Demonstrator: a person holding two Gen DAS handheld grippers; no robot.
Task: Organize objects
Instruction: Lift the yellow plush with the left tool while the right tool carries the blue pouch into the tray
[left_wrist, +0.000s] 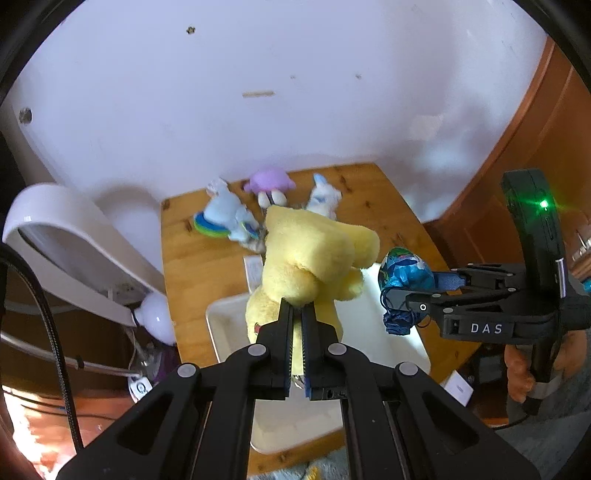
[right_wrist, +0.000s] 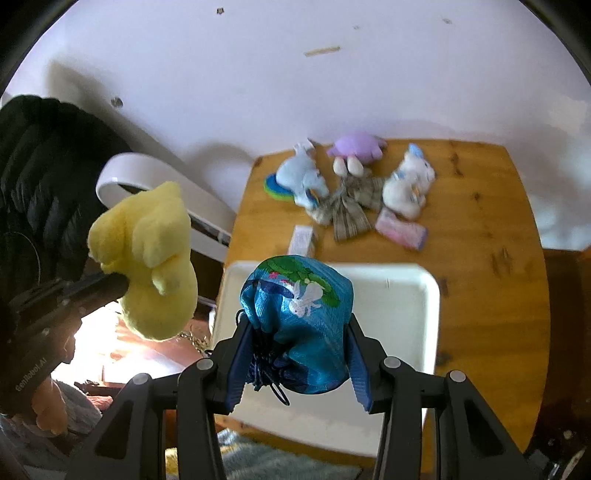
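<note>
Holding stuff in both claws right now: the left gripper (left_wrist: 297, 308) is pinched nearly closed on a bit of the yellow plush toy (left_wrist: 314, 254), which hangs in the air over the left edge of the white tray (right_wrist: 424, 295). The right gripper (right_wrist: 295, 332) is clamped around a blue drawstring pouch (right_wrist: 299, 317) with a rabbit print, fingers spread fairly wide, above the tray's middle. Tray sits at the near edge of the wooden table (right_wrist: 491, 236). Along the far edge lie a blue plush (right_wrist: 303, 177), a purple plush (right_wrist: 356, 149) and a white plush (right_wrist: 406, 181), with plaid cloth (right_wrist: 351, 206) between them and a pink packet (right_wrist: 400, 229) just beside the white one.
</note>
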